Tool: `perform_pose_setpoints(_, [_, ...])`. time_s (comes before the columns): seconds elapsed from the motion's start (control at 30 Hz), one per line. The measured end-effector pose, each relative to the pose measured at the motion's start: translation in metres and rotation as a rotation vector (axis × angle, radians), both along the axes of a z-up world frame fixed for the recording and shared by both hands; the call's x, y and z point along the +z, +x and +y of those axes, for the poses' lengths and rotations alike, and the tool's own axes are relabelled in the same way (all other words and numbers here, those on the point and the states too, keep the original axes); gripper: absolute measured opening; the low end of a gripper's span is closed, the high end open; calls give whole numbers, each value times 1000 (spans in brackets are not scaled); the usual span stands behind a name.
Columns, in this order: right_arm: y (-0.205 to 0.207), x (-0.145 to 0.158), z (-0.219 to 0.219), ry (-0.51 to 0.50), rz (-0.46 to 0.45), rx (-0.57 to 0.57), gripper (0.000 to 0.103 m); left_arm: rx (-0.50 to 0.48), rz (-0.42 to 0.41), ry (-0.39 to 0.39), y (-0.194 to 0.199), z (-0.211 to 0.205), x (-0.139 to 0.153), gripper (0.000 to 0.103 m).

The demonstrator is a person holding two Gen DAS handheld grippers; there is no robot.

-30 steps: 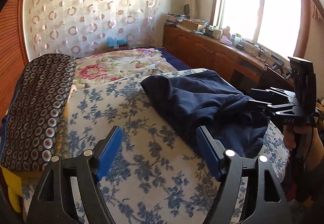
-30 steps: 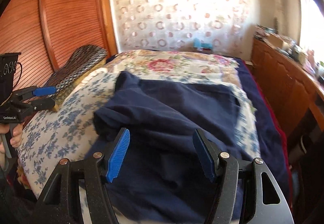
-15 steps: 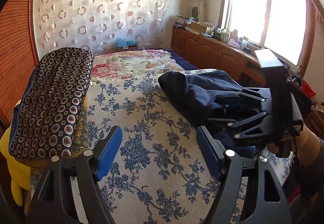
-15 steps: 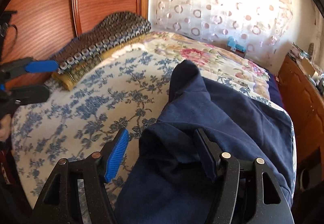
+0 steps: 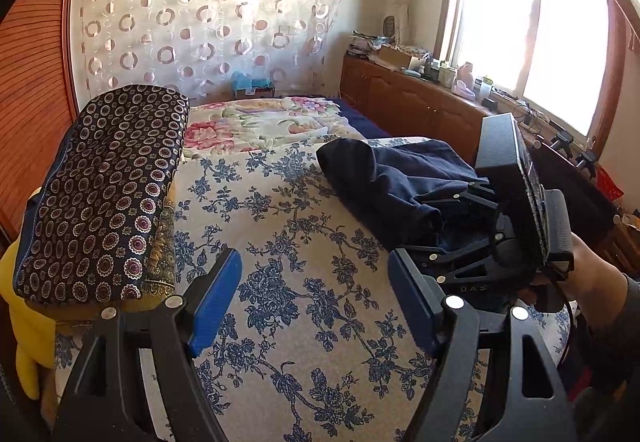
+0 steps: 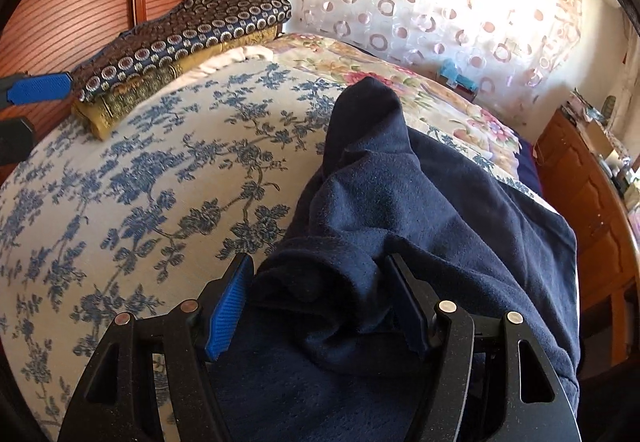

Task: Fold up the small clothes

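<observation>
Left wrist view: the left gripper [image 5: 314,298] hangs with jaws wide and nothing between them, only the floral bedspread [image 5: 280,242] beneath. The navy garment [image 5: 384,178] lies crumpled ahead and to the right of these jaws, with the right gripper [image 5: 460,218] at its near edge.

Right wrist view: the right gripper's [image 6: 320,302] jaws stand wide, straddling a rumpled fold of the garment [image 6: 420,202]; the pads do not visibly pinch it. The cloth looks soft, light and floppy; a hem or corner would likely give a cleaner hold than the bunched middle.
</observation>
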State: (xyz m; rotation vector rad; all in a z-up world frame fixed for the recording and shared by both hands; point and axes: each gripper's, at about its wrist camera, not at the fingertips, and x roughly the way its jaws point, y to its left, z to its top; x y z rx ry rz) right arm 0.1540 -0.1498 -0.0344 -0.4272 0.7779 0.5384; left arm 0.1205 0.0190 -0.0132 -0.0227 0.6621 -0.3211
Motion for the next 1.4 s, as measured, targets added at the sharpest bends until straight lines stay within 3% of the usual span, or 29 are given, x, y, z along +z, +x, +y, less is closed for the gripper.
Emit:
perform_pose_setpoints(0.07, [-8,0,-2,-2,-7,4,57,1,3,2,0,0,-1,76])
perform_pose_setpoints(0.13, [-8,3,-5,2,-12,7,23,2,3,2,-1,1,-1,76])
perform_pose_setpoints(0.23, [-6,14,-18,57,-20,3,10,4,4,-2,0,1,-1,76])
perform_pose_setpoints(0.37, [-3,42,-43,137,-78,-39,9,2,9,-2,0,1,-2,76])
perform_pose_setpoints(0.53, [25,78,-74,154,-145,-129,8,-3,11,1,1,-1,-3,76])
perform_pose_setpoints(0.77, [83,108,-109,151,-160,-297,8,-3,18,2,1,-3,-5,76])
perform_pose_setpoints(0.87, [106,106,-113,128,-132,-380,8,-6,22,3,1,-5,-5,76])
perform_pose_setpoints(0.9, [112,102,-113,115,-109,-391,12,-9,23,3,1,-6,-6,76])
perform_pose_setpoints(0.97, [122,94,-108,61,-87,-427,34,-14,24,6,1,-8,-6,76])
perform_pose_setpoints(1.0, [122,92,-108,35,-95,-447,47,-18,24,6,1,-10,-6,76])
perform_pose_setpoints(1.03, [119,92,-108,26,-108,-455,50,-21,24,6,1,-11,-7,76])
perform_pose_setpoints(1.17, [96,93,-108,65,-113,-429,50,-40,31,6,3,-20,-9,76])
perform_pose_setpoints(1.4, [13,79,-112,141,-100,-298,50,-72,41,18,9,-40,-13,76])
